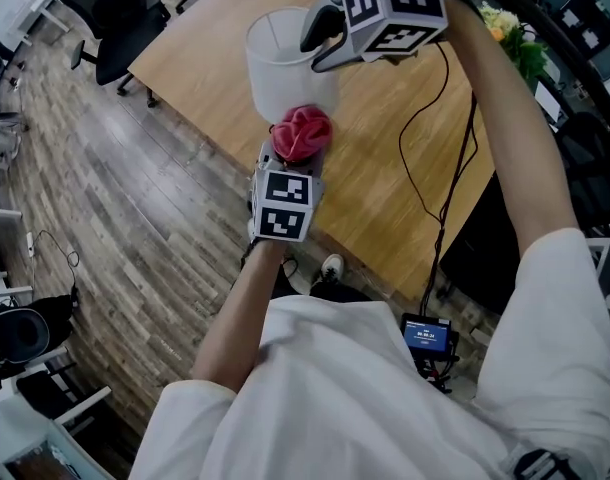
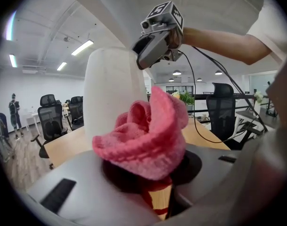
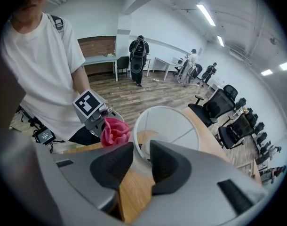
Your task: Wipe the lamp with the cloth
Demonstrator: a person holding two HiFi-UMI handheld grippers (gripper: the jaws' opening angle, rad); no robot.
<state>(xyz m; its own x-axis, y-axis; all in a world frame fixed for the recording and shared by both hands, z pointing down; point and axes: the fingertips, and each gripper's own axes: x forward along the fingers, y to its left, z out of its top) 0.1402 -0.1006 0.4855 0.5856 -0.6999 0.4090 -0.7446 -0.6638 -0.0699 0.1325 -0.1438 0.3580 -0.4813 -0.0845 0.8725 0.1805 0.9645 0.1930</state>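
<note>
The white lamp with a round drum shade [image 1: 283, 68] stands on the light wooden bench [image 1: 385, 188], near its left edge. The right hand-held gripper [image 1: 320, 40] comes to it from above and from the right. Its jaws pinch the upper rim of the shade, one dark pad inside the shade and the other pad outside.

The pink crumpled towel cloth [image 1: 303, 133] is at the near side of the lamp and touches the lower part of the shade wall. The left hand-held gripper [image 1: 285, 170] is just behind the cloth, on the near side, and its jaws are closed on the cloth. The bunch of cloth sticks out in front of the jaws toward the shade.

I count one lamp, one cloth and two hand-held grippers, each with one cube of square markers. One thin black cable [image 1: 425, 158] lies in loops on the bench at the right of the lamp.
</note>
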